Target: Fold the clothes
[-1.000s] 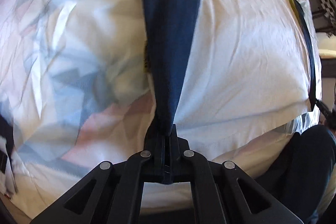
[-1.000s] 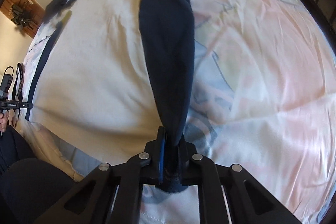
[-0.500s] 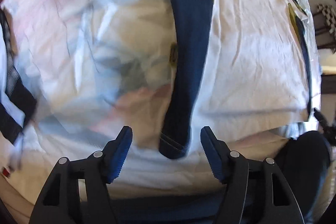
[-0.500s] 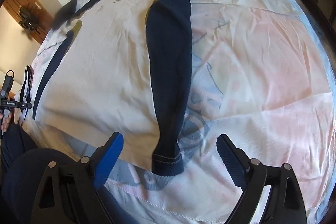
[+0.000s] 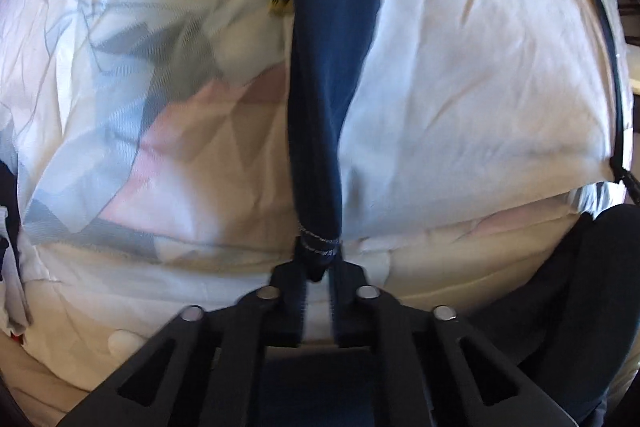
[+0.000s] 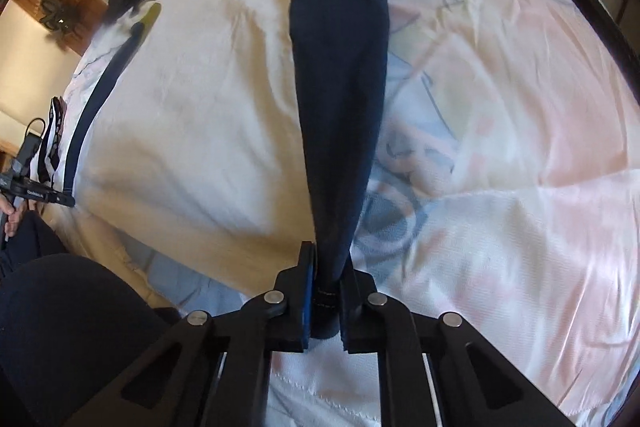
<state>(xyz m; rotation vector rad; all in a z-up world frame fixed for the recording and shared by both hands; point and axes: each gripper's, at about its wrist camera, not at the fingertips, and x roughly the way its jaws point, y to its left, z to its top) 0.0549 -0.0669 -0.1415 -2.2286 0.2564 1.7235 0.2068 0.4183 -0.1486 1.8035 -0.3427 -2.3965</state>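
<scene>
Left wrist: both hand-held grippers point(image 5: 318, 267) point(image 6: 326, 291) just reclosed on navy sleeve point(image 5: 328, 67).

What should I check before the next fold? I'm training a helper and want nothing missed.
1. Left gripper shut on the navy sleeve cuff, jaws just closed: ok.
2. Right gripper shut on the other navy sleeve: ok.
3. White shirt body lies flat: ok, lightly wrinkled.
4. Patterned bedsheet bare beside the shirt: ok.
5. Bedsheet caught in either grip: cannot tell.
</scene>
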